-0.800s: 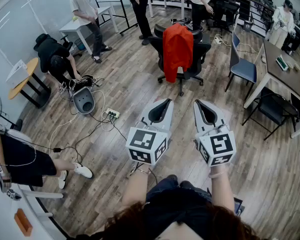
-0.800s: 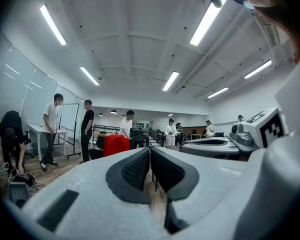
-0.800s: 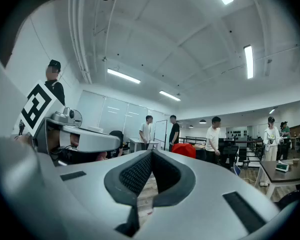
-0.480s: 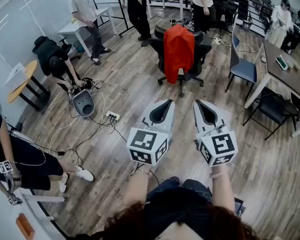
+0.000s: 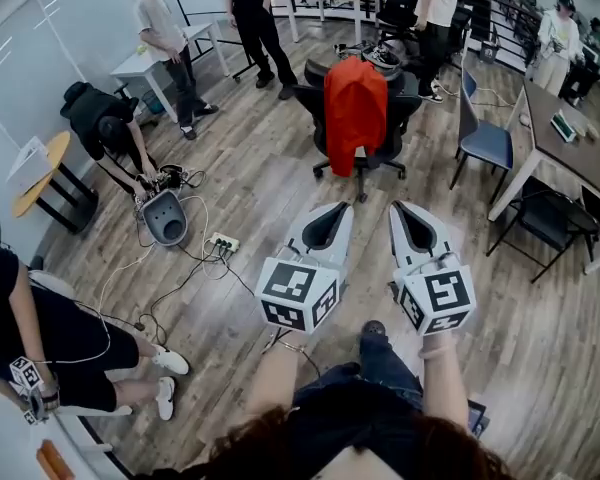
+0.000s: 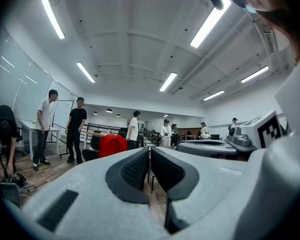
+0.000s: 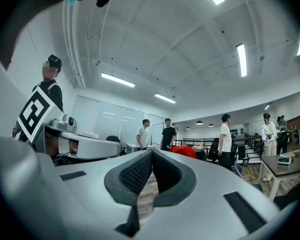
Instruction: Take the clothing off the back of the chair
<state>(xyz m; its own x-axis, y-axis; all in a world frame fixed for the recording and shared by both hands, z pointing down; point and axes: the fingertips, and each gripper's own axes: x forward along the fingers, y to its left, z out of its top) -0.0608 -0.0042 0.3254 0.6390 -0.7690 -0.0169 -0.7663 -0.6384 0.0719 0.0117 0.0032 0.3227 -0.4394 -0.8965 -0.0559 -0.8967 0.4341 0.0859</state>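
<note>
A red garment hangs over the back of a black office chair some way ahead on the wooden floor. It also shows small and far off as the red garment in the left gripper view and the red garment in the right gripper view. My left gripper and right gripper are held side by side, level, well short of the chair. Both are shut with nothing between the jaws.
Several people stand around tables beyond the chair; one crouches at left by a grey device with cables and a power strip. A person's legs stretch in at lower left. A blue chair and a long table stand at right.
The view has advanced a little toward the chair. The people at the back have shifted, and the person at lower left has moved. Both grippers keep their pose.
</note>
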